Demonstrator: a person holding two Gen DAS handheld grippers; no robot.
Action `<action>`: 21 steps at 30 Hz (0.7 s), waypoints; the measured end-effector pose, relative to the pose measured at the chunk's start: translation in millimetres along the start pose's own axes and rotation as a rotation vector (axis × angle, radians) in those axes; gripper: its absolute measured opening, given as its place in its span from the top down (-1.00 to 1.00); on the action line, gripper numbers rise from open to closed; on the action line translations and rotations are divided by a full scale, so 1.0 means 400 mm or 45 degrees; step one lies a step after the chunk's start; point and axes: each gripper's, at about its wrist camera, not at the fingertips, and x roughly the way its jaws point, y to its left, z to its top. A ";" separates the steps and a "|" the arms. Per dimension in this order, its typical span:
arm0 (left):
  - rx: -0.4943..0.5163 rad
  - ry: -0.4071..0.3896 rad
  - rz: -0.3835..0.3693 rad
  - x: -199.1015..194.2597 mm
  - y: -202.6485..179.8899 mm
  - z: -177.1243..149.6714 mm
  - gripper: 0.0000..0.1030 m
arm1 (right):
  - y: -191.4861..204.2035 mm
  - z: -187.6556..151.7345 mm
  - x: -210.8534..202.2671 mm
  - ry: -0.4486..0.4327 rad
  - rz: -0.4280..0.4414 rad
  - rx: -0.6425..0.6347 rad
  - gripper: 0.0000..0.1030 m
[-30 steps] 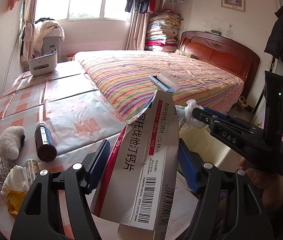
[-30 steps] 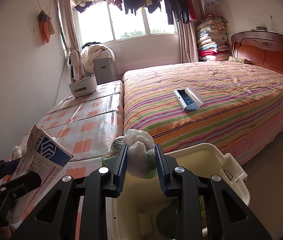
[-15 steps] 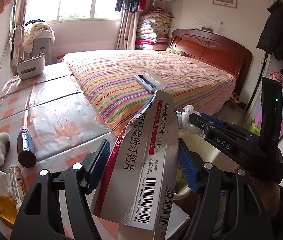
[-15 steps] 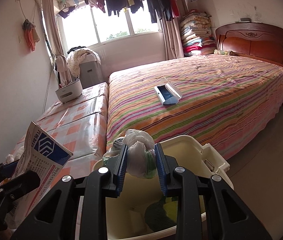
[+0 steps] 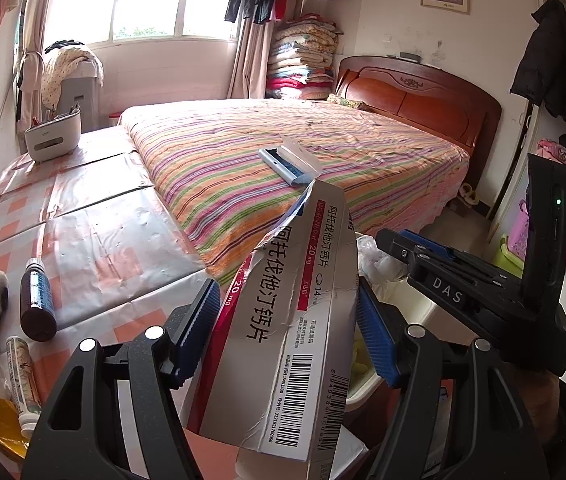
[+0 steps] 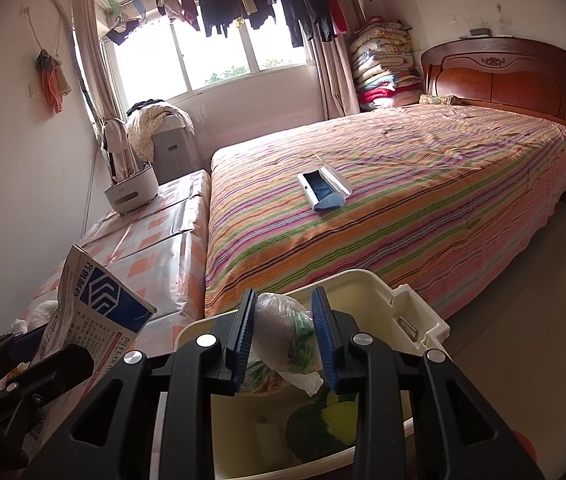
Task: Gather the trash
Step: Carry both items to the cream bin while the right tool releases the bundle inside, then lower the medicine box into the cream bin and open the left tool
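Right tongs (image 6: 285,340) opening around bag (image 6: 283,344)

One torn medicine box (image 5: 295,320), one knotted plastic bag (image 6: 283,336), one cream bin (image 6: 415,312), one brown bottle (image 5: 37,300), perhaps two tubes (image 5: 23,376)

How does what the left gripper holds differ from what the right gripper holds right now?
The left gripper clamps a flattened, torn medicine box: stiff printed card with a barcode. The right gripper pinches a knotted plastic bag: soft, crinkled, see-through, bulging with scraps. The box forces its jaws wide; the bag sits between nearly shut jaws. The bag hangs over the cream bin; the box is beside the bin, above the table edge. Both are trash, off the table.
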 end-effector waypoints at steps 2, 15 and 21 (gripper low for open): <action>0.001 -0.001 0.002 0.001 0.000 0.001 -0.28 | -0.001 0.000 0.002 0.004 0.002 0.001 0.43; 0.020 0.013 0.012 0.021 -0.012 -0.002 -0.28 | -0.023 0.008 -0.018 -0.057 -0.037 0.066 -0.01; 0.053 0.031 0.022 0.057 -0.032 0.001 -0.10 | -0.066 0.018 -0.051 -0.151 -0.062 0.170 -0.11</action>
